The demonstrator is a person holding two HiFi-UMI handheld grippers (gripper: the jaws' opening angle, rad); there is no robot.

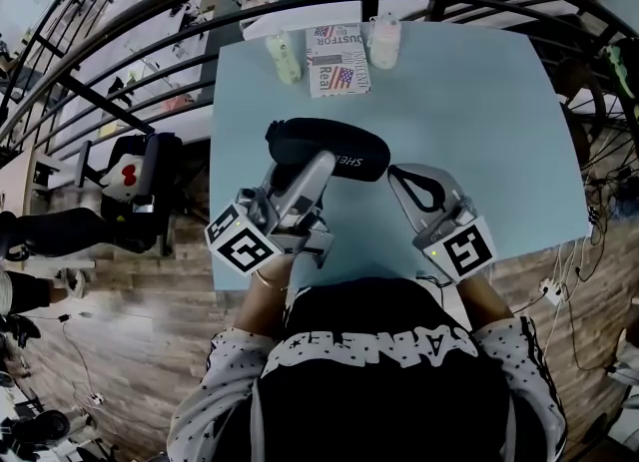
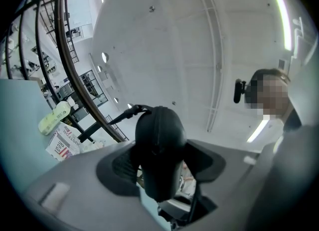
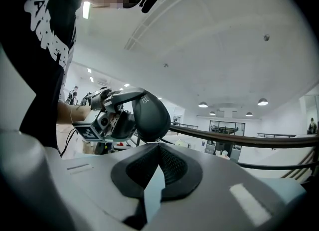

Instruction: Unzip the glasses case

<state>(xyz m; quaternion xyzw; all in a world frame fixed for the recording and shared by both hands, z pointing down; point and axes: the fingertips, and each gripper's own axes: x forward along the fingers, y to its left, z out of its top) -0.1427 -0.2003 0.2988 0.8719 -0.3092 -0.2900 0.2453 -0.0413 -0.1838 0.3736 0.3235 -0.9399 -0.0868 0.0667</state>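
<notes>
Left gripper: clenched on black oval hard-shell glasses case, pads pressed to both broad sides at its left end.
Right gripper: clenched, tips met just under the case's right end. Nothing distinguishable between them. Whether a zip tab is nipped there, not determinable.
Position of case: near centre of the table, between the two grippers, long axis left to right, apparently lifted clear of the surface.
Zip pull: thin black cord tab, sticking out sideways from the case's far end as seen from the left gripper view.
Handling, judged: light; stiff shell, keeping its shape under the clamp; smooth rounded skin, liable to twist or slide once the zip is tugged; not fragile in itself.
Where to take hold, judged: body across the broad sides at one end, clear of the zip seam. Pull taken by the cord tab alone and drawn along the seam.
Support: pale blue square table.
Far edge of table: pale yellow-green plastic bottle, flag-printed cardboard box, white-pink bottle.
Beyond: black metal railing.
</notes>
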